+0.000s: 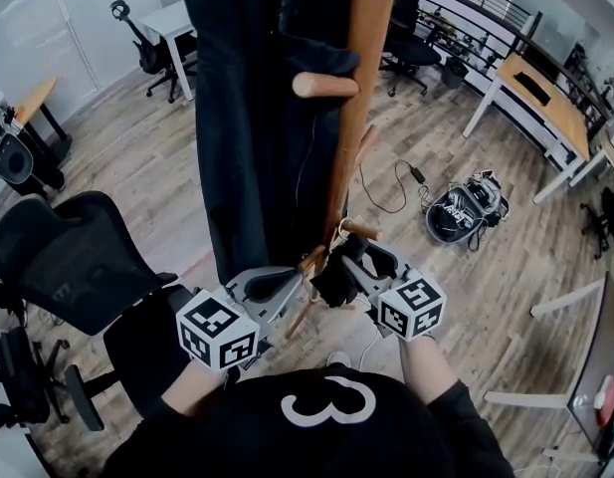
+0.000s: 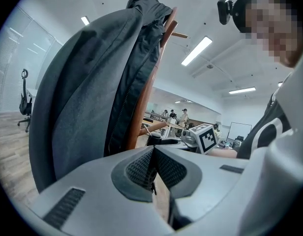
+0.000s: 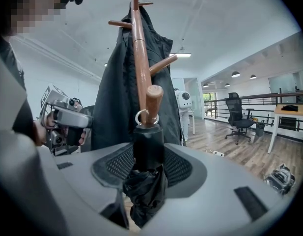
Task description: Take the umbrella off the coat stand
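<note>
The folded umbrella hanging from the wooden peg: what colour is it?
Black folded umbrella, handle and fabric; clearest in the right gripper view.

Black umbrella (image 3: 147,154); reddish-brown coat stand (image 3: 138,58); dark blue-grey jacket (image 1: 249,118); pale wood-grain floor (image 1: 137,157).

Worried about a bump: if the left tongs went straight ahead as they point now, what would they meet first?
The left tongs, shut and empty, would likely meet the coat stand pole first, with the dark coat just beside it; depth is unclear.
</note>
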Available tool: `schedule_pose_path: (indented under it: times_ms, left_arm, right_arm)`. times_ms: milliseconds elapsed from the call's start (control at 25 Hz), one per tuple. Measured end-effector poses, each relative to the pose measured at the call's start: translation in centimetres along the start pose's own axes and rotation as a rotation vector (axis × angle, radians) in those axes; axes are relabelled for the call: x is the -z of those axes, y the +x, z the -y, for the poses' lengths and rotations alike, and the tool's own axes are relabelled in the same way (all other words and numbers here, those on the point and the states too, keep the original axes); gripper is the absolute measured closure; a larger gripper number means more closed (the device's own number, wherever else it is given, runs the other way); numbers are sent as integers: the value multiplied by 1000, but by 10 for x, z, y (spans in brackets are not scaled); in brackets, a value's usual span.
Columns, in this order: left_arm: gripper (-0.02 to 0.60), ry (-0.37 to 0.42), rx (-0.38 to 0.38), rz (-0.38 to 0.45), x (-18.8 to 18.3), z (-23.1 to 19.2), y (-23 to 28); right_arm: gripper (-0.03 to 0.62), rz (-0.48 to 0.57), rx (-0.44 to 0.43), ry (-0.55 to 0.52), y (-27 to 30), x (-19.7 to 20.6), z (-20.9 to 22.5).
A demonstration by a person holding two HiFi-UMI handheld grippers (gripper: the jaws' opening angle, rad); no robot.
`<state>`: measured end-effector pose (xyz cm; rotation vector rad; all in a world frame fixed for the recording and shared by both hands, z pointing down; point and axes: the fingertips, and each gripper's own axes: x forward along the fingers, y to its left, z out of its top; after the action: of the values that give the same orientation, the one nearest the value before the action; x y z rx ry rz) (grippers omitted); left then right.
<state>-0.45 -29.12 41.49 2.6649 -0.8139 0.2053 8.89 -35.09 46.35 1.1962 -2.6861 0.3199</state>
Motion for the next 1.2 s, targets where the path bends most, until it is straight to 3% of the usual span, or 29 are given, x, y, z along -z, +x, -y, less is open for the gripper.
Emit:
schedule_pose_path:
  times_ms: [1200]
  left_arm:
    - [566,29,76,16,-2,30,2]
  right_arm:
    - [399,54,112,18,-54,-12,8]
